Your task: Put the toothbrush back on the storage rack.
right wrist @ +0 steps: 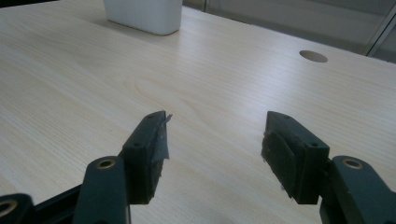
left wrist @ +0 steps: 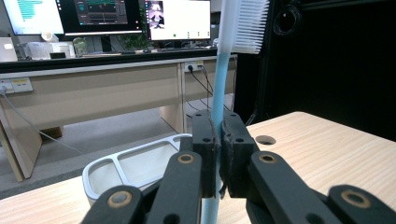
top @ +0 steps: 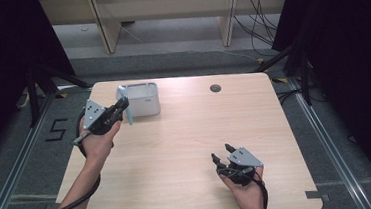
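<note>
Toothbrush (left wrist: 219, 84) handle clenched in left claw (left wrist: 219, 154), bristle head cut off at top; right claw (right wrist: 212, 144) released.

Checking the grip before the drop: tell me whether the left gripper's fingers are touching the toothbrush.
Touching. The left gripper view shows both fingers pressed against the blue handle of the toothbrush, no gap on either side.

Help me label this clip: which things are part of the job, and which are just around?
In use: left gripper, toothbrush, white holder.
Just around: right gripper, table, monitors.
</note>
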Tool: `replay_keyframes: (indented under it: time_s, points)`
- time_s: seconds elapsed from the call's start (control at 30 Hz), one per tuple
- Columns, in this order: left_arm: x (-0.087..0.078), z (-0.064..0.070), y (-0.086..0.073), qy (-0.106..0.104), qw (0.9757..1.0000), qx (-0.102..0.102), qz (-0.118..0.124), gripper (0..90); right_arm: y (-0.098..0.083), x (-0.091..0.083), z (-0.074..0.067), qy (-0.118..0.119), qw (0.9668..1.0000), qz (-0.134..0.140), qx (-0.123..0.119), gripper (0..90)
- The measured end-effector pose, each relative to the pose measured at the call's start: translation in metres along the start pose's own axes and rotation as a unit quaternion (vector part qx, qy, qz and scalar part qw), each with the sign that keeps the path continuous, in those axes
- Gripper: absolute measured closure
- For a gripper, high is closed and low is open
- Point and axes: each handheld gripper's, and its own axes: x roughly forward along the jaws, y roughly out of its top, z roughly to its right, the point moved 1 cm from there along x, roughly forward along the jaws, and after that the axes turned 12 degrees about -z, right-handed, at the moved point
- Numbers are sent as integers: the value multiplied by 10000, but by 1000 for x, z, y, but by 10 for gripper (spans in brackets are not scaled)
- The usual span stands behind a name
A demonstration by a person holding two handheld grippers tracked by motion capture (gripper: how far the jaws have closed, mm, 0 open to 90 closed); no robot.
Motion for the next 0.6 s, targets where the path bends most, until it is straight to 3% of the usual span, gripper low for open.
replay_keyframes:
  time_s: [0.1, 0.13, 0.2, 0.23, 0.27, 0.3, 0.33, 0.53, 0.6]
  points:
    - [1, -2, 0, 22, 10000, -15, -3, 850, -1, -1, 0, -22, 10000, -47, 60, 407]
    - [1, -2, 0, 40, 10000, -24, 6, 850, 0, 0, 3, -107, 9998, 53, -149, 405]
    - [1, -4, 0, 64, 10000, -45, 14, 850, 0, 0, 4, -112, 9998, 76, -150, 401]
    - [2, -5, 1, 77, 10000, -36, 20, 850, 0, 0, 4, -88, 9999, 54, -135, 399]
    - [2, -6, 1, 88, 10000, -42, 12, 850, -1, -1, 1, -14, 9999, -41, 107, 398]
    - [2, -6, 2, 98, 9999, -66, 24, 850, -1, 0, 3, -82, 10000, 13, -42, 398]
    - [2, -8, 3, 97, 9999, -82, 21, 850, -1, -1, 2, -43, 10000, -22, 54, 397]
    - [2, -13, 6, 147, 9998, -99, 67, 850, 0, 0, 4, -91, 9999, 28, -35, 397]
    - [2, -14, 7, 169, 9998, -101, 66, 850, -1, 0, 3, -17, 10000, -25, 53, 396]
